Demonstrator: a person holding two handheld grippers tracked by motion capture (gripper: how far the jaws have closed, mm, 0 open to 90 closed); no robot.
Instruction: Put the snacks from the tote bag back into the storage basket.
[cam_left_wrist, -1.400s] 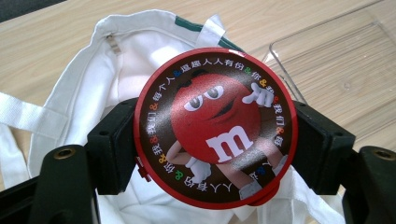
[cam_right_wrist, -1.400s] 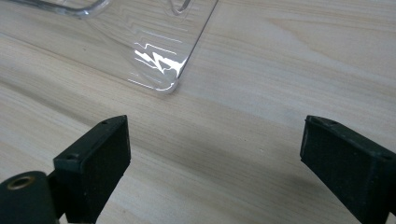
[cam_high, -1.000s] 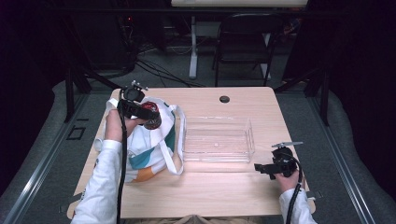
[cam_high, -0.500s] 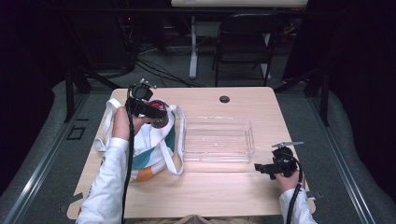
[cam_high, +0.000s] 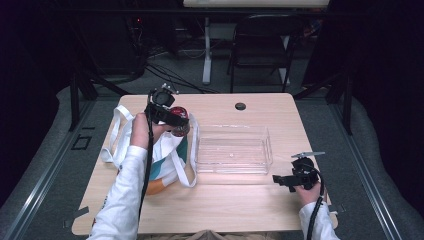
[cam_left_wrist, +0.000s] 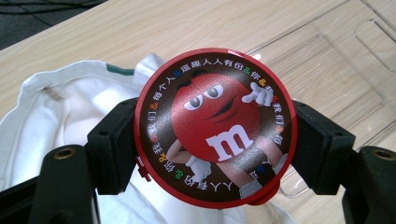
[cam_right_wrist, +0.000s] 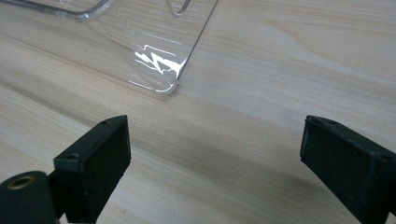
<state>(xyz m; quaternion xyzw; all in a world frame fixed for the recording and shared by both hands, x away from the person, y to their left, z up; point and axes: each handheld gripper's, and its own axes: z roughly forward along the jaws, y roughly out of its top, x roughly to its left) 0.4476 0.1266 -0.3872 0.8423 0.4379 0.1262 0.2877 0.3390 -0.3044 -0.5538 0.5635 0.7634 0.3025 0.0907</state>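
Left gripper (cam_high: 176, 120) carried candy tin (cam_left_wrist: 215, 126) toward tray (cam_high: 234, 150); fingers (cam_left_wrist: 114, 140) clamped on it

bag (cam_high: 160, 155) at table's (cam_high: 235, 210) left, tray (cam_high: 234, 150) just right of it, tin (cam_high: 180, 120) above bag

Person wearing white long sleeves (cam_high: 122, 200), 2 black grippers showing, left gripper (cam_high: 172, 120) and right gripper (cam_high: 278, 178), blocky matte black jaws, brass screw holes (cam_left_wrist: 64, 152) glinting, black cables (cam_high: 148, 165) trailing along both forearms, grey 3-cornered plate (cam_high: 308, 154) topping the right one
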